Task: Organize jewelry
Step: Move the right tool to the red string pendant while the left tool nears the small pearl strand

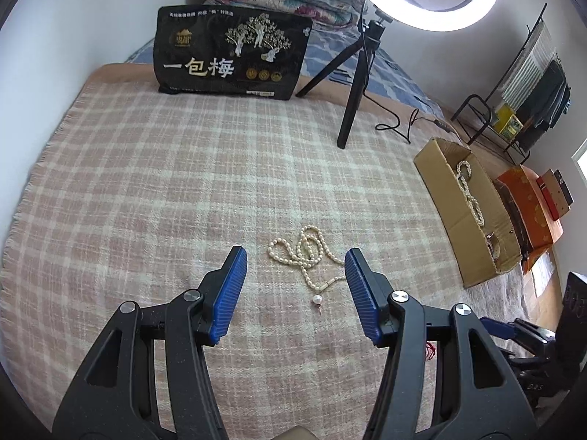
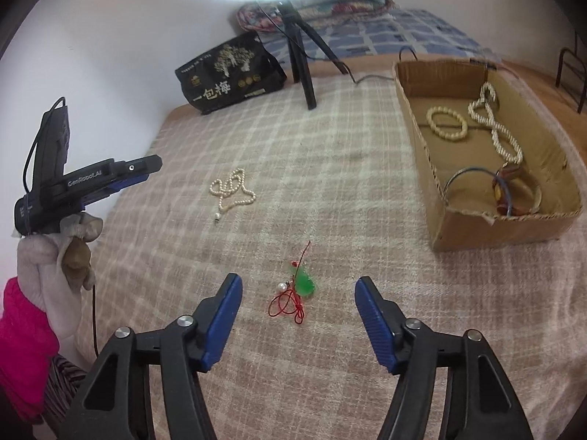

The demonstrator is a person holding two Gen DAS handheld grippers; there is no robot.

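The sorting looks partly done. The cardboard box (image 2: 436, 154) on the bed (image 2: 330, 168) already holds a bead bracelet (image 2: 447, 124), a long pearl strand (image 2: 493, 126) and a few bangles (image 2: 513, 192) at its near end. Two pieces are left out on the checked blanket: a pearl necklace (image 1: 306, 256) with a single drop pearl at its tail, and a green pendant (image 2: 304, 283) on a tangled red cord.

The left claw (image 1: 295, 267) is spread wide and holds nothing; the pearl necklace lies in a loose heap just ahead, between its blue fingertips (image 1: 234, 267), with one loop running close to the right tip. The right claw (image 2: 297, 295) is also wide open and empty, and the green pendant sits between its tips, a little forward of them.

The box stands well off to the right of both loose pieces, so each needs a carry across open blanket. Nothing blocks that path. A black snack bag (image 1: 231, 58) leans at the far end of the bed, and a ring light's tripod (image 1: 352, 84) stands near the box's far end with its cable trailing beside it, which a swing toward the box should stay clear of. The soft blanket and thin cord may make a clean pinch awkward.
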